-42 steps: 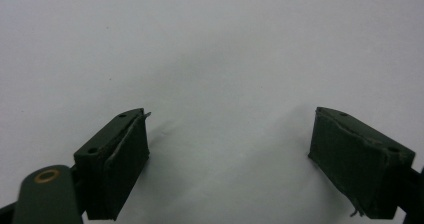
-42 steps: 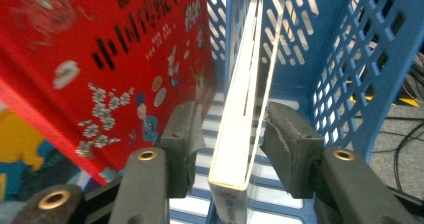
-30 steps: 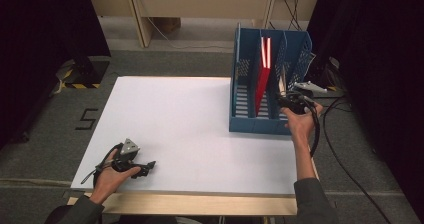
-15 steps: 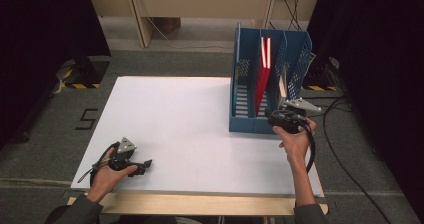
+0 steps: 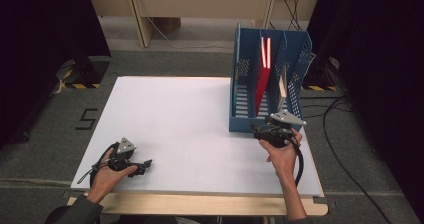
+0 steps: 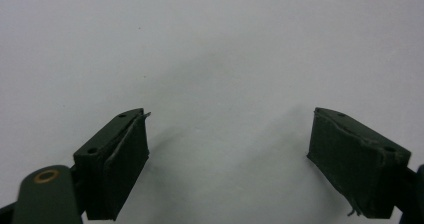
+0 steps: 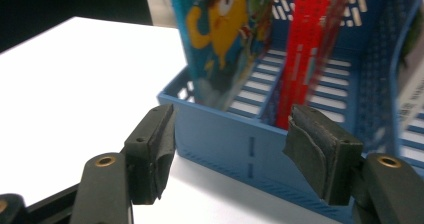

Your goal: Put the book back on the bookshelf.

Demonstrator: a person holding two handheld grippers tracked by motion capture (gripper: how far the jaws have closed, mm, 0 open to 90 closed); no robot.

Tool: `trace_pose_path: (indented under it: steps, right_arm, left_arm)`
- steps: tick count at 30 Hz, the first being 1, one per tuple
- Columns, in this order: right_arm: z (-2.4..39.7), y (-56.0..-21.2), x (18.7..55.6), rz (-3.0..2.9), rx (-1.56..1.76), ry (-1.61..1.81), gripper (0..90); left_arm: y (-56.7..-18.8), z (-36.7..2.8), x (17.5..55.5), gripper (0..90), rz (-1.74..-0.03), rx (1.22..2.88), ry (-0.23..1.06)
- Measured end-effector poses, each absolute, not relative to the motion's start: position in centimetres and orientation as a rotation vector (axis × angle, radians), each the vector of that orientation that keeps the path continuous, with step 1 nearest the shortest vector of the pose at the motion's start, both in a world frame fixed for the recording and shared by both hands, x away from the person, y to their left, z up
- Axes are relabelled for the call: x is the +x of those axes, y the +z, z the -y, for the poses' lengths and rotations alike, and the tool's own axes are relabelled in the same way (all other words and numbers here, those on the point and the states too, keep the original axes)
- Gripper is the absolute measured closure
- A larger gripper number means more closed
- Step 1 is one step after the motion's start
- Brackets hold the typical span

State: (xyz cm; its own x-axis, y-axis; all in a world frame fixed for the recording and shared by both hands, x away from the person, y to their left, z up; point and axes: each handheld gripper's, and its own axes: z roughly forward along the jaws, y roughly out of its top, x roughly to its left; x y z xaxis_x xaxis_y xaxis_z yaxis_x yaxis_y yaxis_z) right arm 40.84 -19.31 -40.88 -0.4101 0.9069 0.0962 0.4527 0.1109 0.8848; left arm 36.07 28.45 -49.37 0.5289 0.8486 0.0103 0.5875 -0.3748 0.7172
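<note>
White table [image 5: 190, 129]: bare work surface, with the blue file rack [image 5: 267, 79] standing at its far right corner so that its open front faces the person. Rack has three upright slots; books stand in them, apparently the work in hand.

Red book [image 5: 263, 76] stands upright in the middle slot, leaning slightly. A pale book [image 5: 282, 86] sits in the right slot.

Right gripper [image 5: 261, 129] is at the rack's front lip, just clear of it. Its jaws have just been opening and now stand wide with nothing between them. Judged as a release, with the hand backing off.

Left gripper [image 5: 146, 163] rests near the table's front left, jaws wide apart and empty, parked away from the work.

Views compared: the right gripper view brings out a cartoon-covered book [image 7: 220, 39] in the left slot, which the high view hides behind the rack wall. The left gripper view gives bare table between the pads [image 6: 120, 169].
</note>
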Motion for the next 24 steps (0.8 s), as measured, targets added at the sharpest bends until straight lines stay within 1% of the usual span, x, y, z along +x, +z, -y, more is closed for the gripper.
trace_pose_path:
  steps: [9, 16, 24]
  right_arm:
    - [17.3, -42.2, 40.1, -1.978, 1.308, 1.271, 33.7]
    - [16.5, -42.6, 39.7, -1.987, 1.309, 1.294, 30.4]
    - [15.3, -43.6, 38.8, -2.054, 1.279, 1.297, 29.5]
  left_arm:
    - [-49.2, -28.5, 35.9, 15.3, -1.158, 2.093, 0.504]
    - [-49.1, -28.5, 35.8, 15.3, -1.156, 2.092, 0.511]
    - [-49.2, -28.2, 35.6, 15.3, -1.142, 2.104, 0.511]
